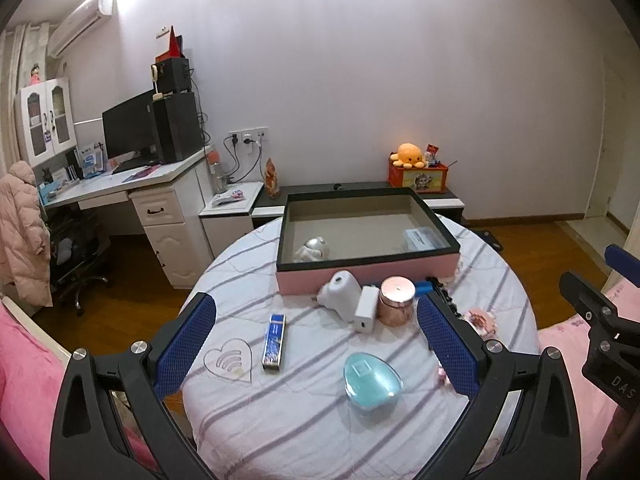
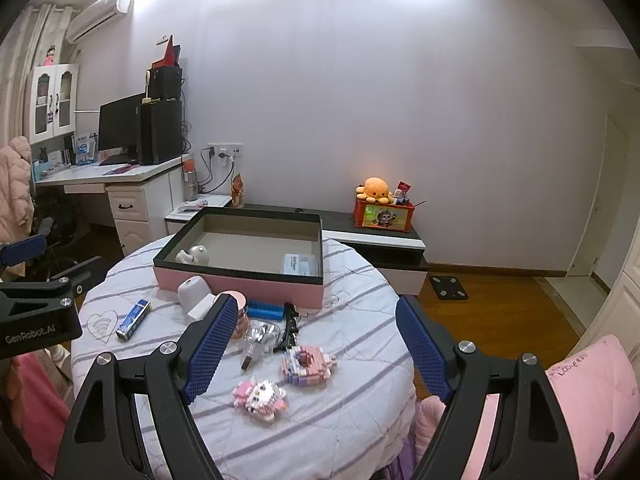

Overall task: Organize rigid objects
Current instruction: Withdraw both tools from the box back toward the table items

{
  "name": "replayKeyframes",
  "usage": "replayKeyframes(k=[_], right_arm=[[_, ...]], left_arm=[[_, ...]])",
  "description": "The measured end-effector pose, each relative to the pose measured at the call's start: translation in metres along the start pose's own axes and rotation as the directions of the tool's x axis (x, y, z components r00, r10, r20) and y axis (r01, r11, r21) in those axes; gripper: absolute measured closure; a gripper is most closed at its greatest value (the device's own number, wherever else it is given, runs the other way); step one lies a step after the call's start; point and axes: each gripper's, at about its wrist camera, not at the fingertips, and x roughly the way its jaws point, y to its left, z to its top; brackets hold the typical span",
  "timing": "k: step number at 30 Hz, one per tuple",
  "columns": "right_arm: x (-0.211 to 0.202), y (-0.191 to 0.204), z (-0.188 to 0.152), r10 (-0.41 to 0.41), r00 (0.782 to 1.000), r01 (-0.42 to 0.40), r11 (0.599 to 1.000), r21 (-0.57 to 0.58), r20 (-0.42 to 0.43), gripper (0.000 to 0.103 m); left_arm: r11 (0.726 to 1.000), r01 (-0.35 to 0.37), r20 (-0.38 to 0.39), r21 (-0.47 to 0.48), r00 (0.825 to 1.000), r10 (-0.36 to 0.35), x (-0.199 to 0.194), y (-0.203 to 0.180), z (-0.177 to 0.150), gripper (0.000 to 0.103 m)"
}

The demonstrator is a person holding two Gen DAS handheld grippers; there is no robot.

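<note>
Since the box [image 1: 366, 276] at the far side of the round table [image 1: 280, 432] only had a small white figure [image 1: 312, 249] and a flat clear packet [image 1: 424, 239] in it, I'd say the tidying was barely started. Still loose on the striped cloth: a white bottle [image 1: 343, 290], a charger [image 1: 367, 308], a copper-lidded jar [image 1: 397, 299], a blue stick box [image 1: 275, 340], a teal egg-shaped case [image 1: 372, 378], plus two pink brick toys [image 2: 306, 362] nearer the right side. Both the left gripper [image 1: 316, 344] and right gripper [image 2: 312, 344] hung wide and empty, short of everything.
</note>
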Motion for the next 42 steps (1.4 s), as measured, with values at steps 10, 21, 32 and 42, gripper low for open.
replayKeyframes(k=[10,21,32,42], right_arm=[[-0.012,-0.003,-0.007,-0.002,1.000,0.002,1.000,0.009,0.022,0.020],[-0.007,-0.003,-0.009,-0.006,1.000,0.006,1.000,0.004,0.008,0.020],[0.040,-0.002,-0.020,-0.011,0.991,0.010,1.000,-0.009,-0.133,0.020],[0.101,-0.002,-0.043,-0.045,0.947,0.042,0.999,-0.016,-0.317,0.020]], left_arm=[[1.000,0.011,-0.004,0.017,1.000,-0.011,-0.005,-0.009,-0.005,0.001],[1.000,0.001,-0.043,0.004,0.999,-0.001,0.008,-0.010,-0.008,0.001],[1.000,-0.028,-0.175,-0.005,0.984,0.027,0.055,0.004,-0.018,0.001],[0.999,-0.039,-0.331,-0.026,0.943,0.028,0.121,0.027,-0.036,0.001]])
